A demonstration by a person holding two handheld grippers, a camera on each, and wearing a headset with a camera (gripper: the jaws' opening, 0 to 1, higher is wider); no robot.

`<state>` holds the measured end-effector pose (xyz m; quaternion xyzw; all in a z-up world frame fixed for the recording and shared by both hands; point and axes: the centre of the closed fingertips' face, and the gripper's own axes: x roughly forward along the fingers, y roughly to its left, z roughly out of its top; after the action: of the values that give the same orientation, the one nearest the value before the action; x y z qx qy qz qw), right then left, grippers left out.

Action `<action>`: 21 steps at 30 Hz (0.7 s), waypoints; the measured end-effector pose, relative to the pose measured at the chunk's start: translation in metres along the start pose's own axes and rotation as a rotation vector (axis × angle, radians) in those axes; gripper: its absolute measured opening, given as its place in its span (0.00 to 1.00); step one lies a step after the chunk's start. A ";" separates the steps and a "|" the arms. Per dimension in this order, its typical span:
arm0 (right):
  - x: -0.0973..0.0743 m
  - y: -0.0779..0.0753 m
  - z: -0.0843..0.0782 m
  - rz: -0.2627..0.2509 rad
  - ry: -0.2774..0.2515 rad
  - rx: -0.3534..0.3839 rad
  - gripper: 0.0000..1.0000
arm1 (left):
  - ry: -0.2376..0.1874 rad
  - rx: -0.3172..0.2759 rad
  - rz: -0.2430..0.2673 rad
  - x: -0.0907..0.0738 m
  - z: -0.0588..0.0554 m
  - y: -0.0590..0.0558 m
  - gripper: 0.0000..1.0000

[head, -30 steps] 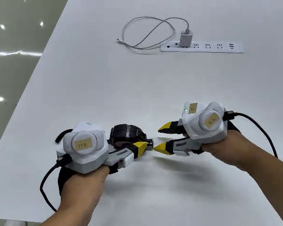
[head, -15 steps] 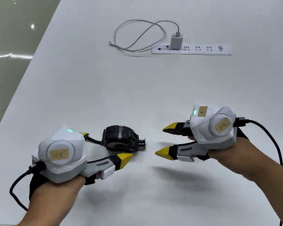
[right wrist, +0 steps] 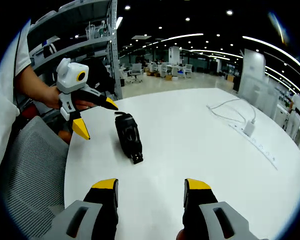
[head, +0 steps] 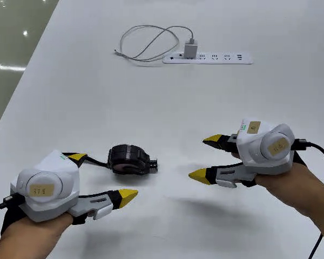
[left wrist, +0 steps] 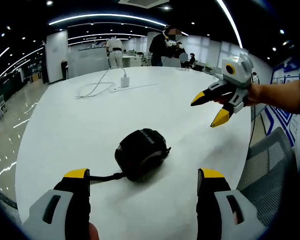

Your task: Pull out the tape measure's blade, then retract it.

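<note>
**Both grippers open and empty, tape measure on the table between them**

The left gripper (head: 102, 175) has its jaws spread wide and holds nothing. The right gripper (head: 204, 157) is also wide open and empty, and its yellow tips point toward the left one. The black tape measure (head: 128, 159) lies on the white table (head: 151, 102) just ahead of the left gripper's jaws, near the table's near left corner. Its mouth end faces the right gripper, well apart from it. A thin black strap (head: 96, 160) runs from the case to the left gripper's farther jaw tip. Toward the far edge lie a white power strip (head: 216, 58), a plugged-in charger (head: 190, 50) and a looped white cable (head: 146, 43).
</note>
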<state>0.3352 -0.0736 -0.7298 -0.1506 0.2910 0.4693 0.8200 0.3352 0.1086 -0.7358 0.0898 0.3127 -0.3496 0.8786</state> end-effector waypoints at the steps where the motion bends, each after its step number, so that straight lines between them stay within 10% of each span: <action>1: -0.002 0.000 -0.001 -0.006 0.000 0.003 0.50 | -0.001 0.005 0.000 -0.001 0.000 0.000 0.87; 21: -0.050 0.000 -0.036 -0.108 0.025 0.072 0.60 | -0.009 0.035 -0.114 -0.024 -0.006 -0.013 0.91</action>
<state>0.3040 -0.1261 -0.7272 -0.1422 0.3092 0.4118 0.8453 0.3104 0.1148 -0.7253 0.0856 0.3070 -0.4049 0.8570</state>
